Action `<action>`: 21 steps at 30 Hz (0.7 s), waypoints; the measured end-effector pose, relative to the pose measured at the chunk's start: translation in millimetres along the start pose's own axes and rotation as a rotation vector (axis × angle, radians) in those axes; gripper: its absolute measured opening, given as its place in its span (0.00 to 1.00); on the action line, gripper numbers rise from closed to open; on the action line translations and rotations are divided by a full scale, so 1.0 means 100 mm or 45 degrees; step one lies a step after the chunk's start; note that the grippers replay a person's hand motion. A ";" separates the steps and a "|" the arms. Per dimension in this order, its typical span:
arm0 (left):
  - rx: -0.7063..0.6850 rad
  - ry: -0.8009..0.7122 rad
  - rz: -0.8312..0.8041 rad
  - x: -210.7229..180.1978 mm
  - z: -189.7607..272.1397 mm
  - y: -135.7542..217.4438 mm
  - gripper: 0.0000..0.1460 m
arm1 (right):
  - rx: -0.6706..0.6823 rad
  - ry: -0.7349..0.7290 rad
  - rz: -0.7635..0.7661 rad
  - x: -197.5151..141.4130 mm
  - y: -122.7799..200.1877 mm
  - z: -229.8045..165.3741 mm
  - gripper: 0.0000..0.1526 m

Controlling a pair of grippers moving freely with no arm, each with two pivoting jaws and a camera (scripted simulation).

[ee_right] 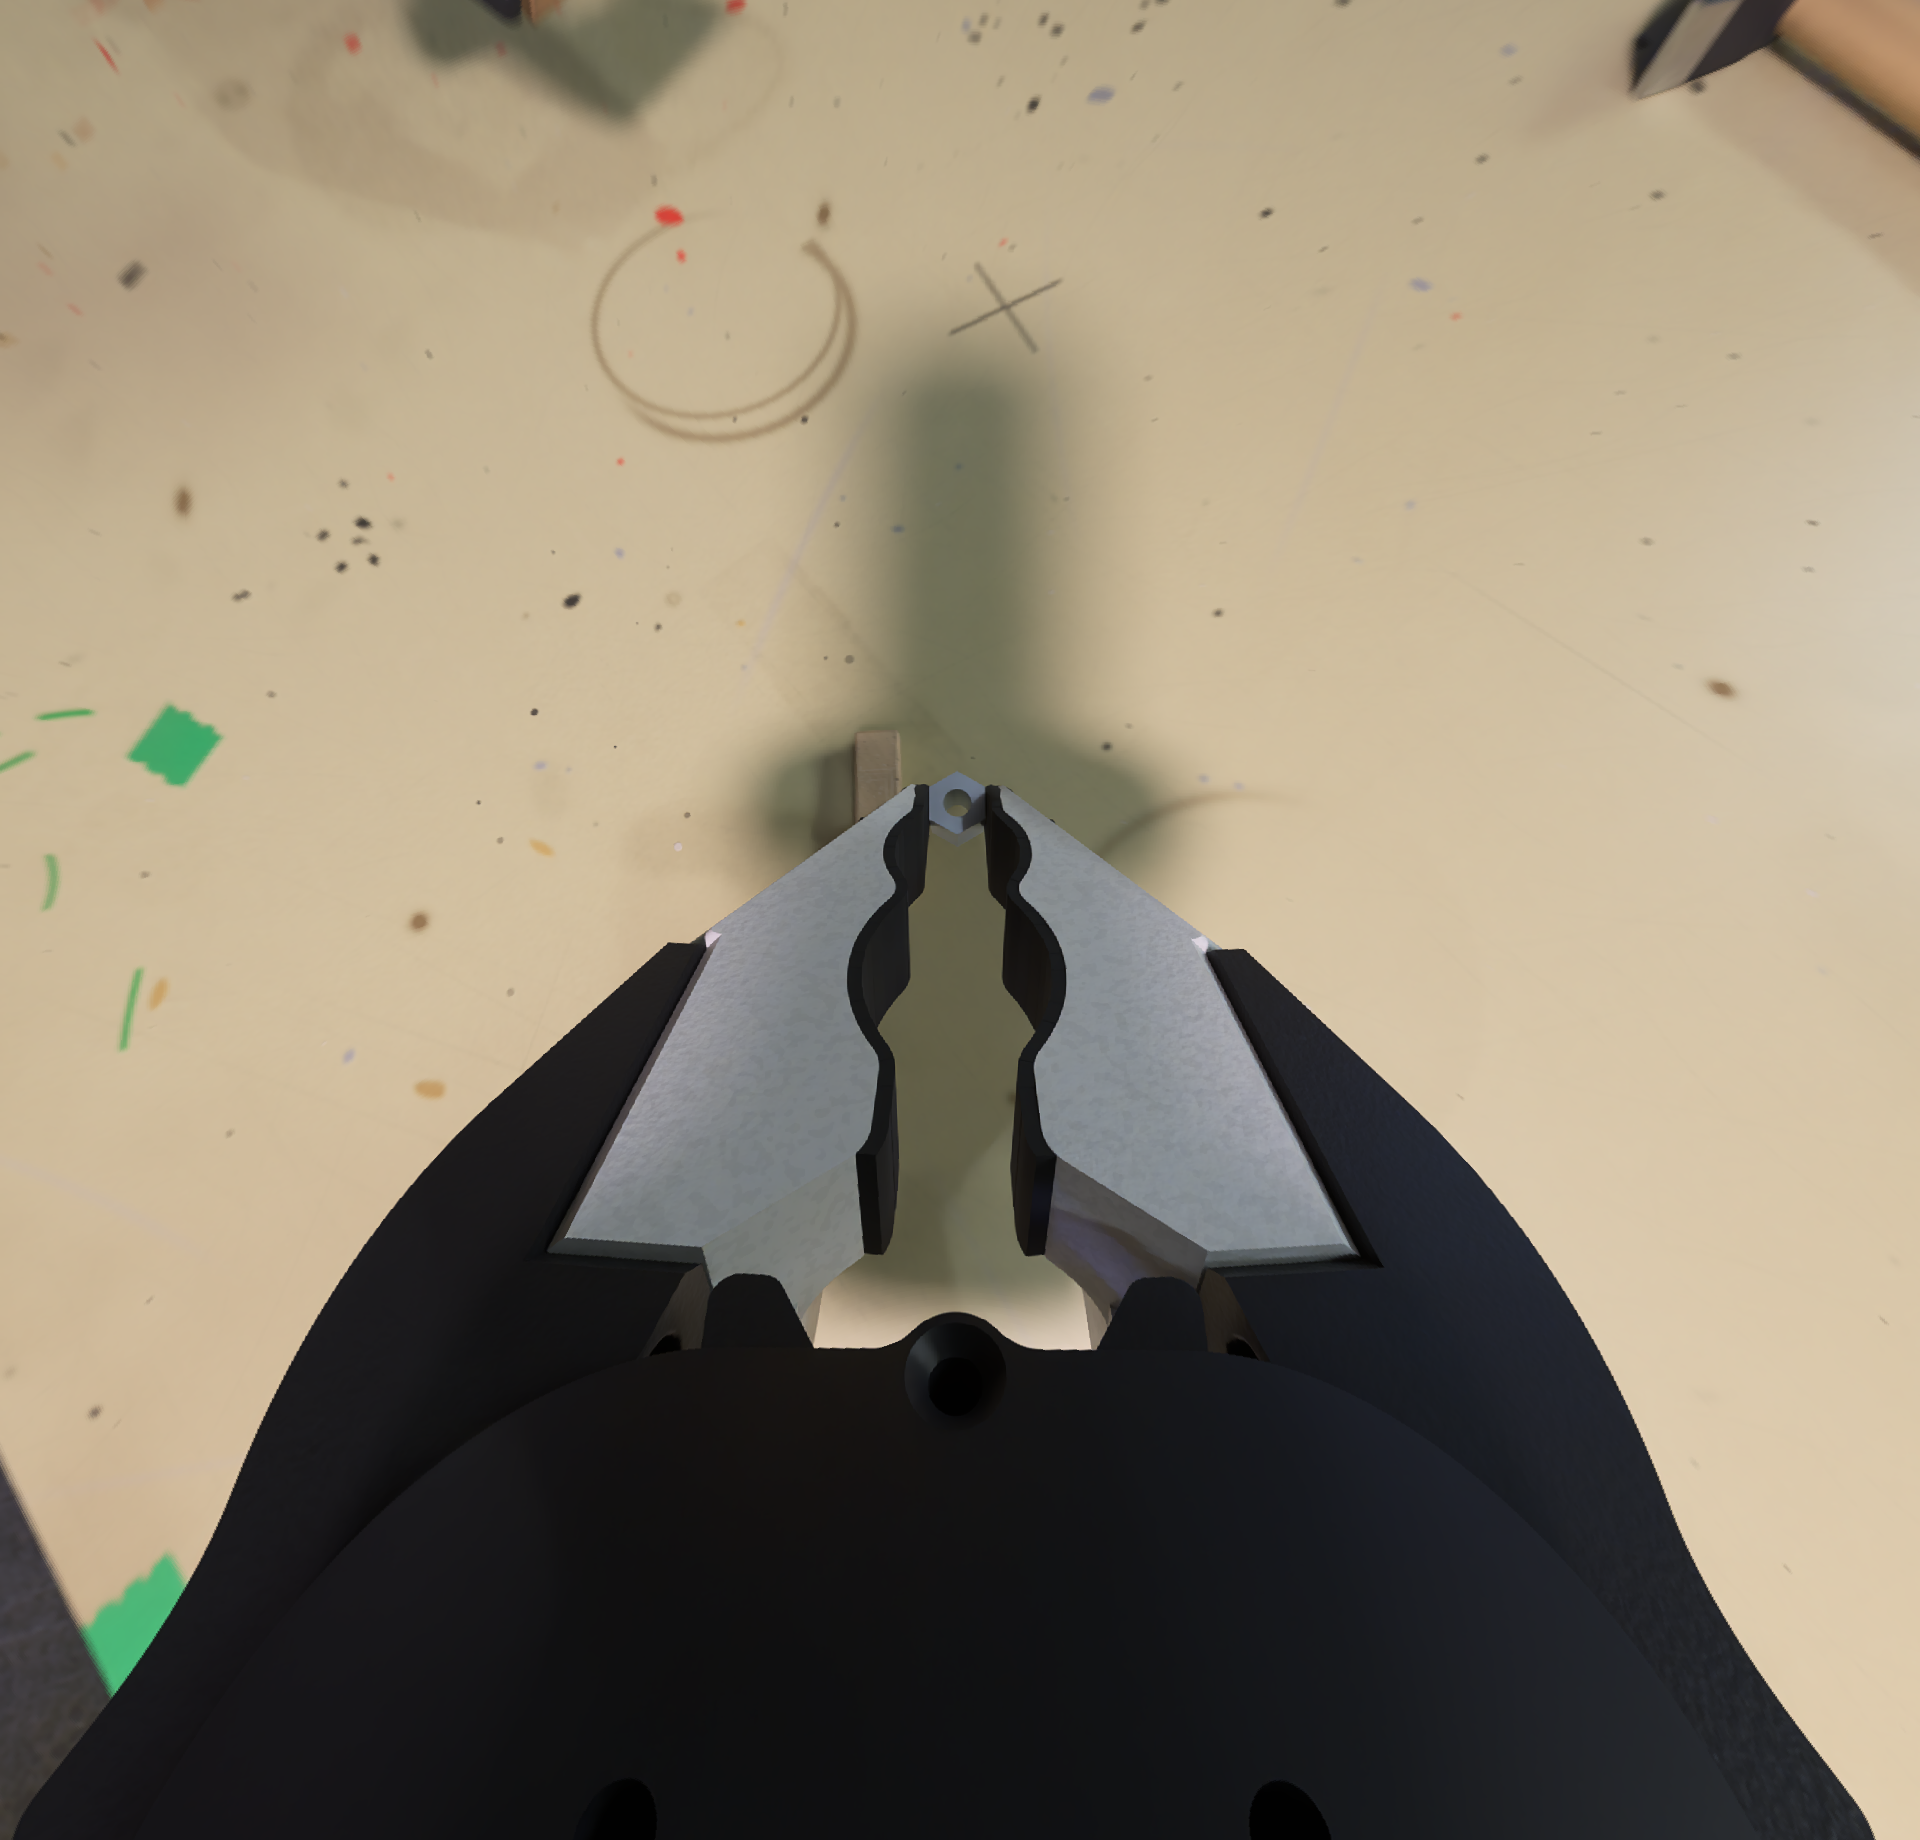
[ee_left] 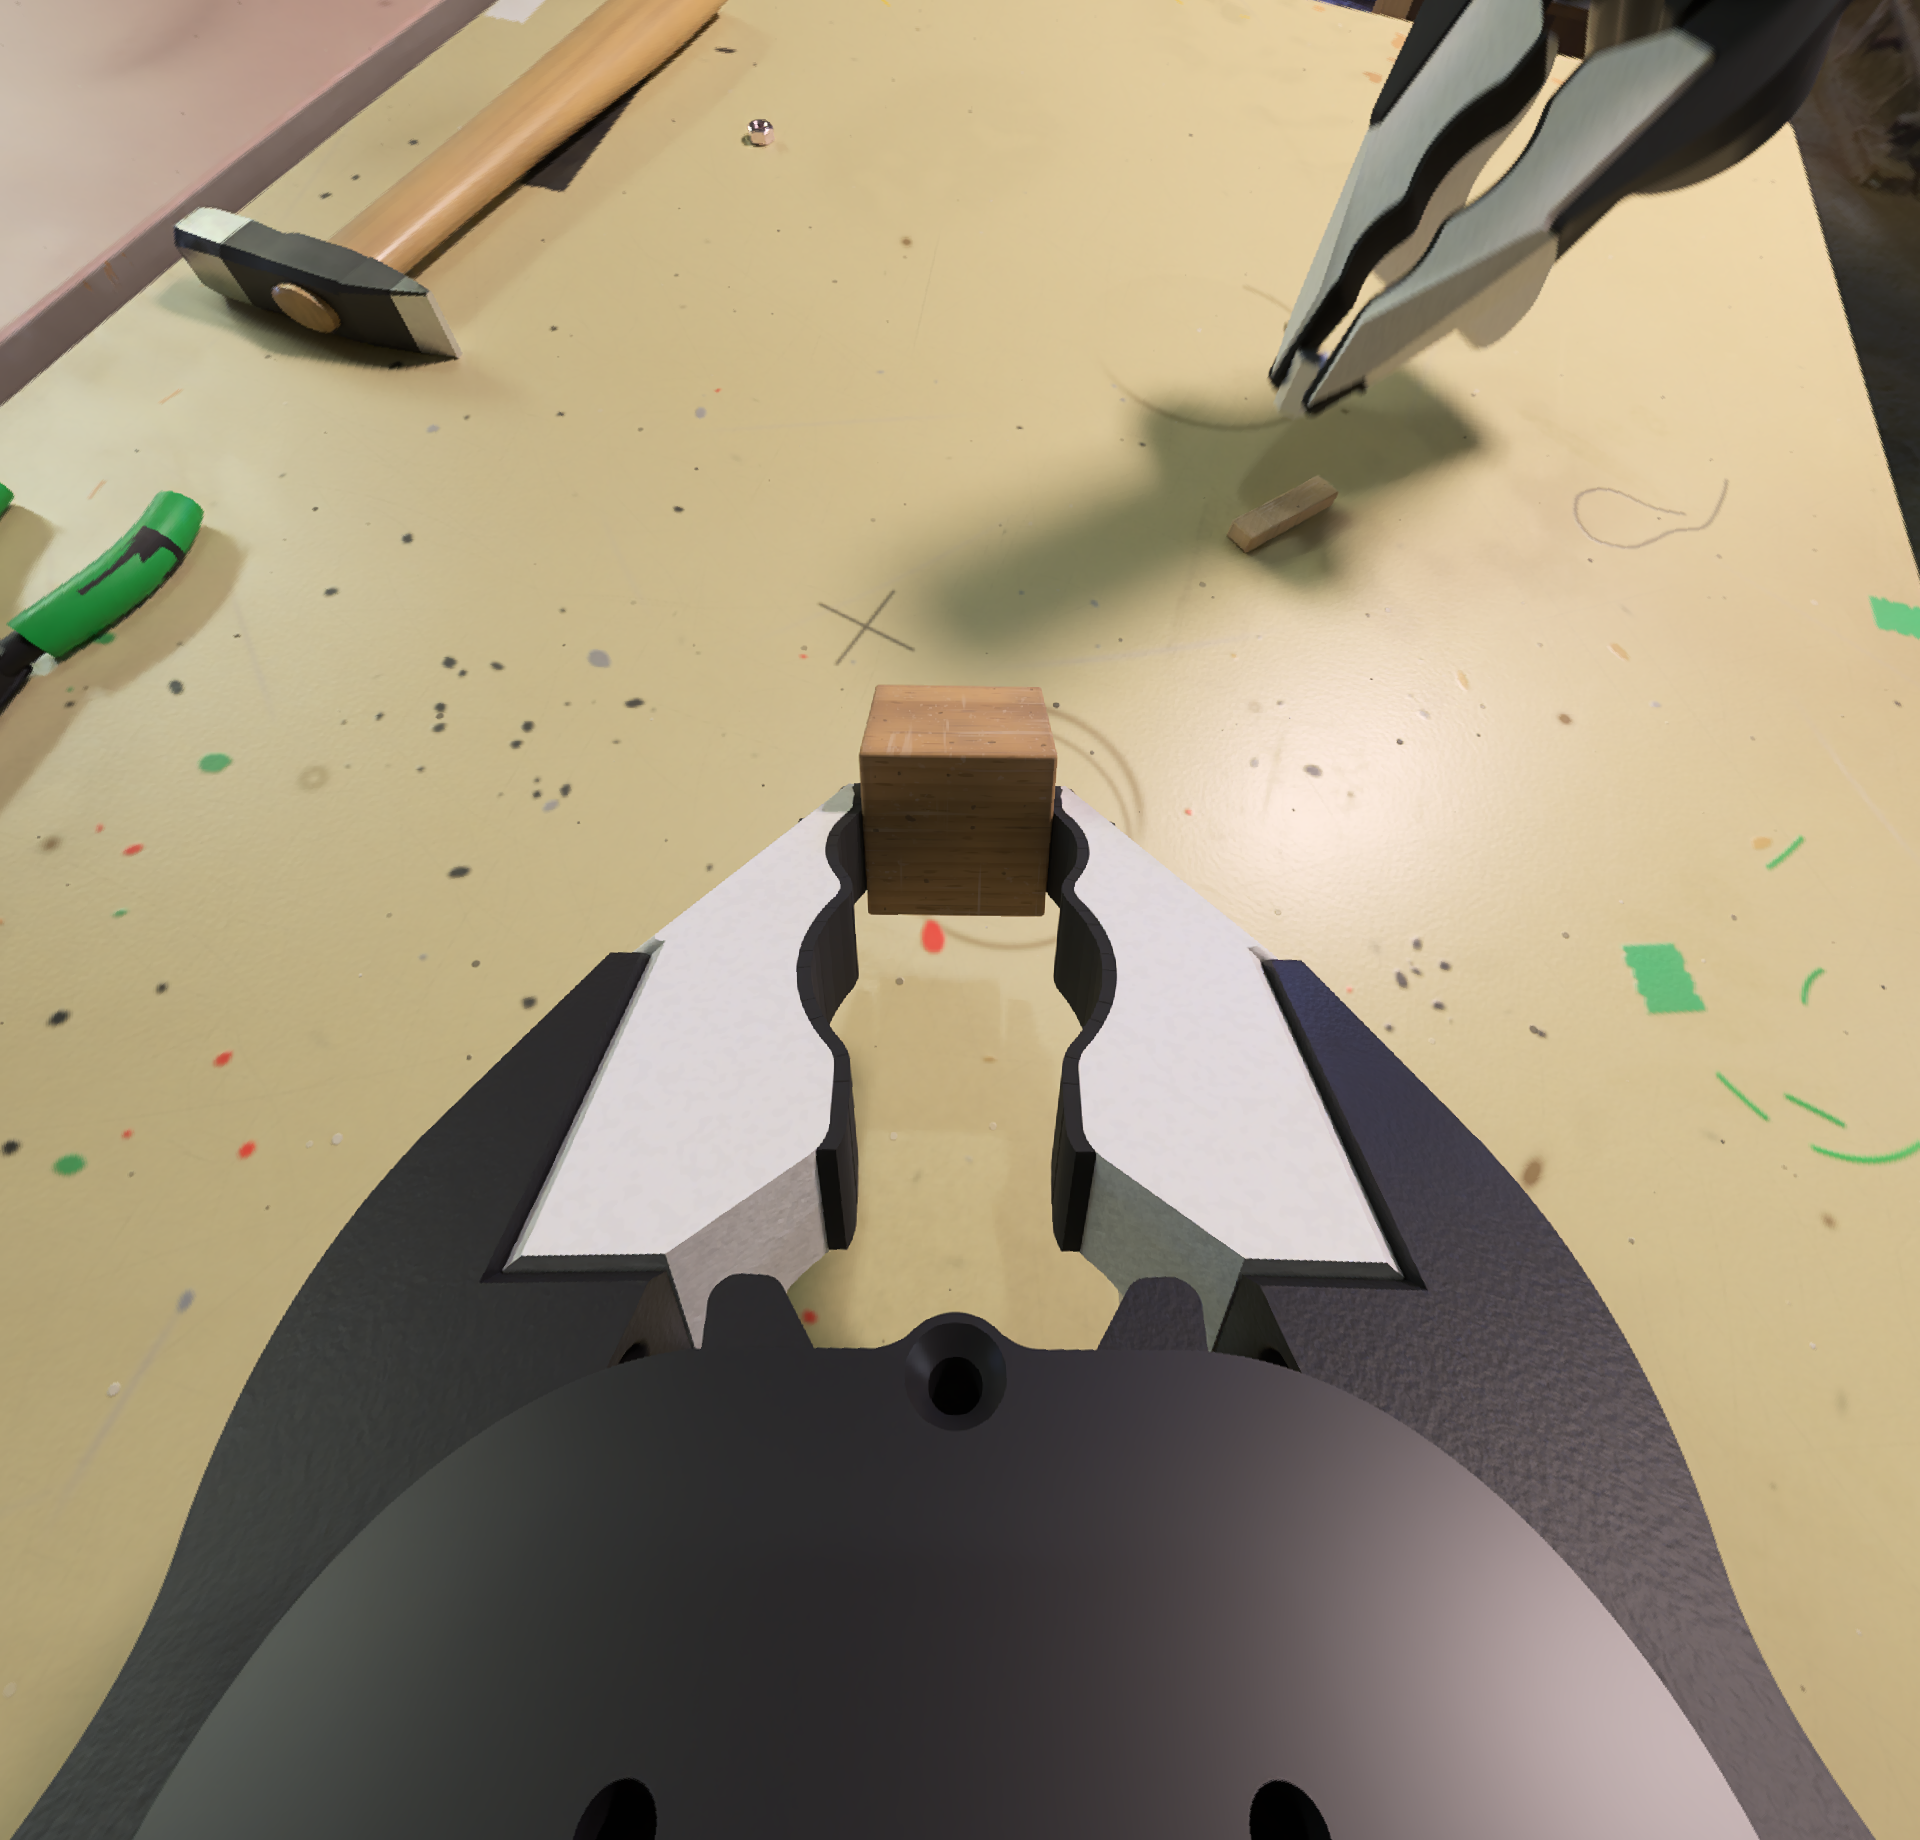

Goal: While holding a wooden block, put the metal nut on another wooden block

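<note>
Left gripper: nearest my left camera; its fingers are clamped on the two side faces of the wooden cube, which I judge is lifted clear of the table to satisfy the holding condition.
Right gripper: I see its tips closed on the metal nut, pinched at the very ends, flat face toward my camera, hole visible.
Nut position: in the air, directly over the small flat wooden block; I judge this hover is the line-up before lowering.
Flat block: lies on the table, well apart from the cube, inside the right gripper's shadow.
Spare hardware: a second nut sits on the table near the hammer; green-handled pliers lie at the left edge.
Hidden: from the right camera the flat block is mostly covered by the fingers; only one pale end shows.
Cut off: pliers jaws and hammer handle end run out of view.
Unclear: I cannot tell how high the nut hangs above the block, nor make out the small items beyond the hammer.
</note>
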State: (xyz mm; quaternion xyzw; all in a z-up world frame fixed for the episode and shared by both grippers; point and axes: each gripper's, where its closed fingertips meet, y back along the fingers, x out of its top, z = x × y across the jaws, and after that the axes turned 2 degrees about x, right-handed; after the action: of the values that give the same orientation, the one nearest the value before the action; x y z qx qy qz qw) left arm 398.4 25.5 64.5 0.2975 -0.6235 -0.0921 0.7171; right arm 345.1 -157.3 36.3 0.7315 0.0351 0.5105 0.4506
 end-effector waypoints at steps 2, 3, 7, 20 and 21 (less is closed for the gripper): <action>0.002 -0.002 0.001 0.00 0.00 0.01 0.23 | -0.011 0.022 -0.046 -0.05 -0.13 -0.06 0.07; 0.002 -0.004 0.003 0.01 0.00 0.01 0.23 | 0.006 0.011 -0.063 -0.07 -0.16 -0.08 0.07; 0.002 -0.008 0.012 0.02 0.01 0.02 0.23 | -0.018 0.037 -0.087 -0.09 -0.20 -0.10 0.07; 0.001 -0.012 0.004 0.01 0.01 0.01 0.23 | -0.118 -0.009 -0.033 -0.16 0.08 0.06 0.21; 0.001 -0.013 0.004 0.01 0.02 0.01 0.23 | -0.197 -0.048 -0.020 -0.23 0.22 0.21 0.21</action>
State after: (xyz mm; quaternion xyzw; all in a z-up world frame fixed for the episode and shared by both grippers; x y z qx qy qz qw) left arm 397.0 25.2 66.4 0.2965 -0.6275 -0.0923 0.7140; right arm 341.3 -194.7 33.4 0.7038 -0.0072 0.4944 0.5102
